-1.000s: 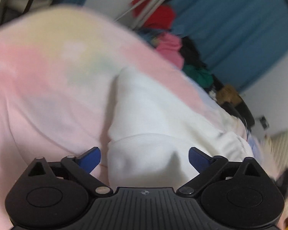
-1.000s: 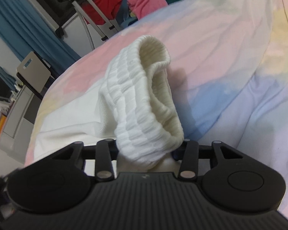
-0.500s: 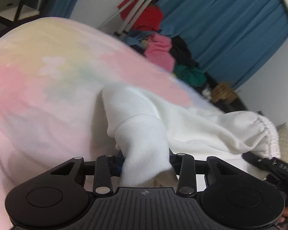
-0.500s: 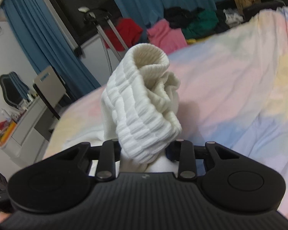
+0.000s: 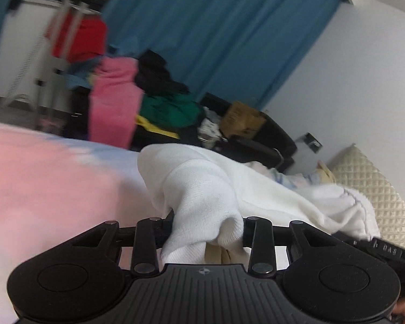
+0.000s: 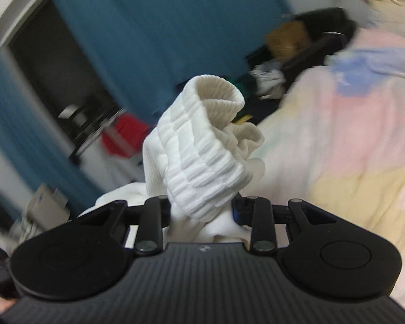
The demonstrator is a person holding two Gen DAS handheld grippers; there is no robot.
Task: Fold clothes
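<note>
A white garment [image 5: 270, 189] is lifted off the pastel bedspread [image 5: 40, 183]. My left gripper [image 5: 205, 228] is shut on a bunched smooth corner of it, and the cloth trails right toward the other tool at the frame's edge. In the right wrist view my right gripper [image 6: 202, 210] is shut on the garment's ribbed elastic band [image 6: 199, 145], which stands up in a crumpled loop above the jaws. The fingertips of both grippers are hidden by the fabric.
A pile of pink, black and green clothes [image 5: 137, 94] lies beyond the bed's far edge before blue curtains [image 5: 216, 27]. A red garment [image 5: 78, 37] hangs on a stand. A quilted cream pillow [image 5: 378, 189] sits right. A dark chair with a brown box [image 5: 243, 118] stands behind.
My left gripper closed on the white garment after standing open a second ago. Both grippers have risen and tilted up, lifting the garment off the bedspread; the room now fills the views.
</note>
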